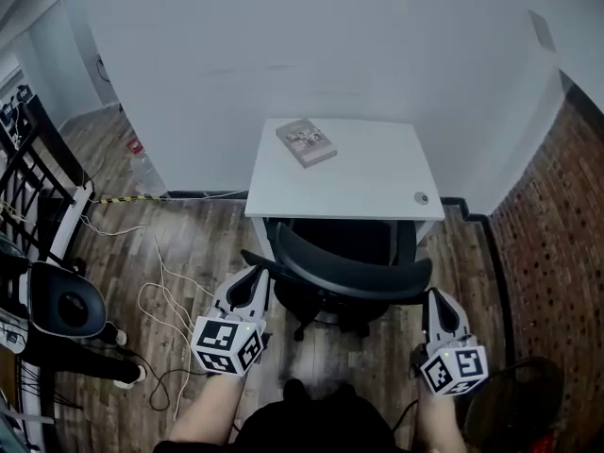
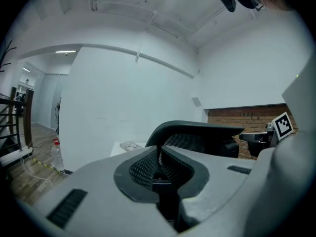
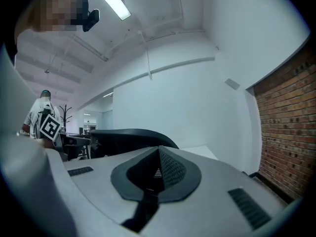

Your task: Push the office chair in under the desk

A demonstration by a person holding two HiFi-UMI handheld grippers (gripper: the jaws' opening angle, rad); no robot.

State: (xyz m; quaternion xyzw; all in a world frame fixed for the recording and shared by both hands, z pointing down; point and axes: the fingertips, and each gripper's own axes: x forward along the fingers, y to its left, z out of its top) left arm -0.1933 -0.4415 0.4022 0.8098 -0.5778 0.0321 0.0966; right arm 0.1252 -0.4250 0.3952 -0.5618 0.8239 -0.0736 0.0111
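— What do the two tools do at this moment?

— The left gripper [image 1: 257,274] has its jaws closed, pad against pad, and nothing is between them. The right gripper [image 1: 435,295] is the same: jaws together, empty.

— Where are they, compared to the chair?

— One is at each side of the chair [image 1: 349,274]. The tip of the left gripper is at the left end of the curved black backrest, near the armrest. The tip of the right gripper is just beside the right end of the backrest. I cannot tell if they touch it or are only very near.

— And the chair itself?

— It stands in front of the desk [image 1: 359,182], facing it. The seat is already partly under the white top, in the shadow. The backrest is outside, near the front edge of the desk.

— What is on the desk?

— A book [image 1: 306,142] lies at the back left part, turned a little. A small round cap [image 1: 421,197] is near the front right corner.

— And around?

— The desk stands against a white wall [image 1: 330,55]. On the right there is a brick wall [image 1: 557,215]. On the wooden floor [image 1: 203,243], at the left, some thin cables [image 1: 160,295] lie in loops.
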